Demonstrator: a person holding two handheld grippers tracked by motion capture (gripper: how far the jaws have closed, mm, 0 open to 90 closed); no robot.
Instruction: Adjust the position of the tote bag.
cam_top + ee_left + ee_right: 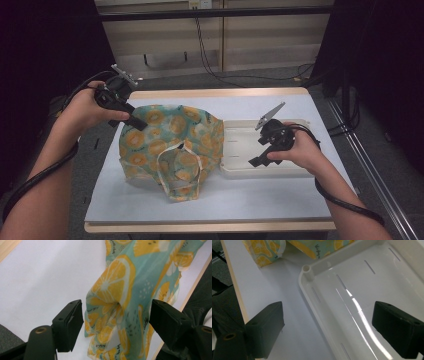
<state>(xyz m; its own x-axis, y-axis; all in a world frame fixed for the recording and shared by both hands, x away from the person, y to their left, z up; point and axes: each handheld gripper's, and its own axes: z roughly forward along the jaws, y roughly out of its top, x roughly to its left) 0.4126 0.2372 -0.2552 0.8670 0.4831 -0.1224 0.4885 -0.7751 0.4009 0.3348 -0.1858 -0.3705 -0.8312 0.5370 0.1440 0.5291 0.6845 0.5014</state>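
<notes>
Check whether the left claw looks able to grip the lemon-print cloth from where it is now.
Probably yes. The left claw stands open with a raised fold of the lemon-print cloth between its jaws, and neither pad appears to press on it. Nothing blocks the gap, so closing should catch the fold.

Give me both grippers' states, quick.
Left gripper: open, jaws either side of a fold of the orange-print cloth, not pressing it.
Right gripper: open, holding nothing, over the white tray.
</notes>
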